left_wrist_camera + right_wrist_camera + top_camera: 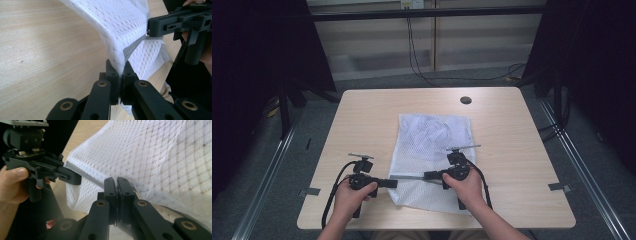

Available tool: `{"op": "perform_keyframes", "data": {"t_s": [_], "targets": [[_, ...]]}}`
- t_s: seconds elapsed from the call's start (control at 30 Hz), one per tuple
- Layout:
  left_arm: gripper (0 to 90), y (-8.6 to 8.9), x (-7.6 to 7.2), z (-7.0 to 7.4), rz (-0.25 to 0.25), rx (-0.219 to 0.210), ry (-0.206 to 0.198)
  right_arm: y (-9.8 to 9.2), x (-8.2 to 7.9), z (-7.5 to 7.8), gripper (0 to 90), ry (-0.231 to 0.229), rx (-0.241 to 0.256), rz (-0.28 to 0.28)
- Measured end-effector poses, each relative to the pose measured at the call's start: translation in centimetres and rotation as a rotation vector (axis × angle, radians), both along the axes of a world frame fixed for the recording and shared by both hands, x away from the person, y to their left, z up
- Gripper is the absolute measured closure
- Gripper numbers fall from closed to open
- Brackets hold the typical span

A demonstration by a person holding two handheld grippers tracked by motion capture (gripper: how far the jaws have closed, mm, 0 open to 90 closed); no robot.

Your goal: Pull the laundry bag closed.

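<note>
Left gripper jaws are clenching the white mesh laundry bag edge, right gripper is pinching its grey zipper strip; likely next: pulling zipper steadily along.

Black grippers, brass rivets on linkage, black fingers, trailing black cables, grey top plates.

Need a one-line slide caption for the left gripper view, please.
Left claw shut on the white mesh bag's edge, right claw pinching its grey zipper strip above the wooden table.
</note>
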State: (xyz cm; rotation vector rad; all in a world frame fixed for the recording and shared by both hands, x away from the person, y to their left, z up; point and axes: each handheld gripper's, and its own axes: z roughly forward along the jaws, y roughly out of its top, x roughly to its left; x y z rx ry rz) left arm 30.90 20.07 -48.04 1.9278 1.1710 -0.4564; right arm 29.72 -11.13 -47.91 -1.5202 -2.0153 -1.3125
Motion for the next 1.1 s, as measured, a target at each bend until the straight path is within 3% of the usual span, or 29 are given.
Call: {"op": "perform_keyframes", "data": {"t_s": [1.1], "targets": [[87.6, 0.0, 0.0, 0.0, 0.007, -0.01, 0.012, -1.3, -0.2, 0.1, 87.7, 0.006, -0.001, -0.012]]}}
